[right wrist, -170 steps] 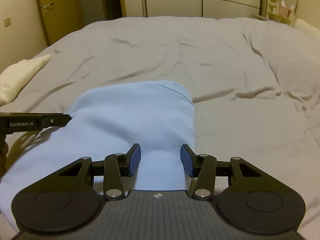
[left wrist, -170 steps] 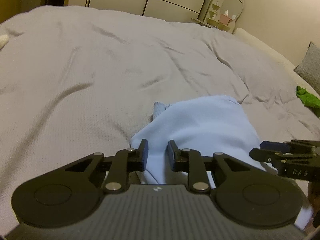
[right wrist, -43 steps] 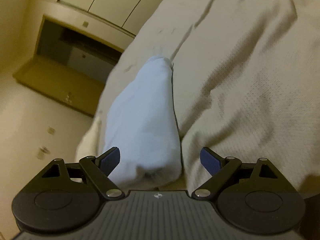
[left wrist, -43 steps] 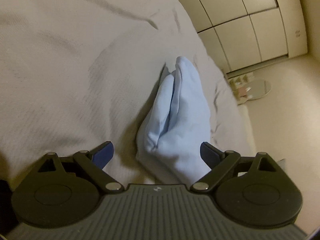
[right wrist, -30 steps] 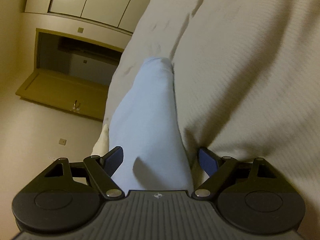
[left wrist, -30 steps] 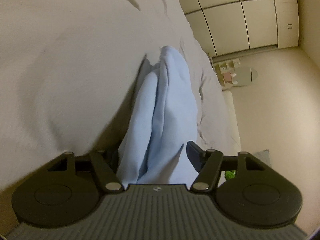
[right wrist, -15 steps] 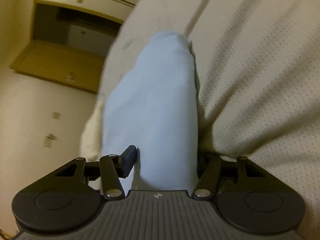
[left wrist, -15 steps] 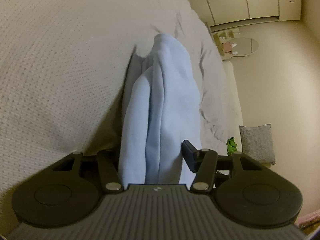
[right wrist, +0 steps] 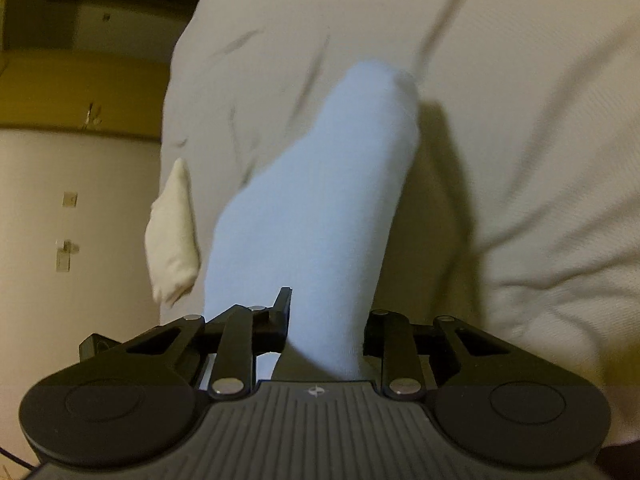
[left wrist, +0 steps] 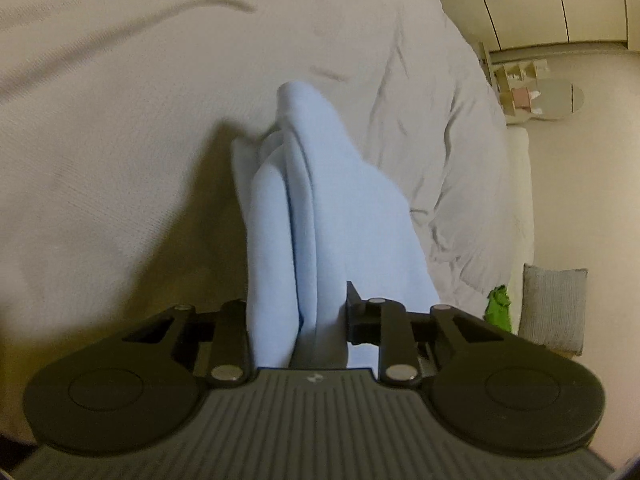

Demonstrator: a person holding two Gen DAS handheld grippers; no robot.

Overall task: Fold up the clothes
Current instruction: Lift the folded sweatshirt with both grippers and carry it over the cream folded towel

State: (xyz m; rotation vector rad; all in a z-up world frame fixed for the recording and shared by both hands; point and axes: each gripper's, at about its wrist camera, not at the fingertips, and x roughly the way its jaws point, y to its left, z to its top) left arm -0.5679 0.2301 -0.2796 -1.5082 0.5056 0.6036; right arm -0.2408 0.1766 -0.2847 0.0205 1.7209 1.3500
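A folded light blue garment (left wrist: pixel 320 208) is held up off the grey bed cover (left wrist: pixel 120 140) by both grippers. My left gripper (left wrist: pixel 298 312) is shut on one end of the stack, where several folded layers show edge-on between its fingers. In the right wrist view the same blue garment (right wrist: pixel 320 208) shows its smooth folded side, and my right gripper (right wrist: pixel 326 324) is shut on that end. The garment's far end hangs over the cover, casting a shadow on it.
A green cloth (left wrist: pixel 498 308) and a grey cushion (left wrist: pixel 554 308) lie at the bed's right edge. A cream pillow (right wrist: pixel 172 236) sits at the left edge. Cupboard doors (left wrist: pixel 560 0), a small mirror shelf (left wrist: pixel 536 98) and a door (right wrist: pixel 60 80) stand beyond the bed.
Both grippers went from open around the garment's ends to shut on them. The folded garment has since been raised off the cover and tilted.
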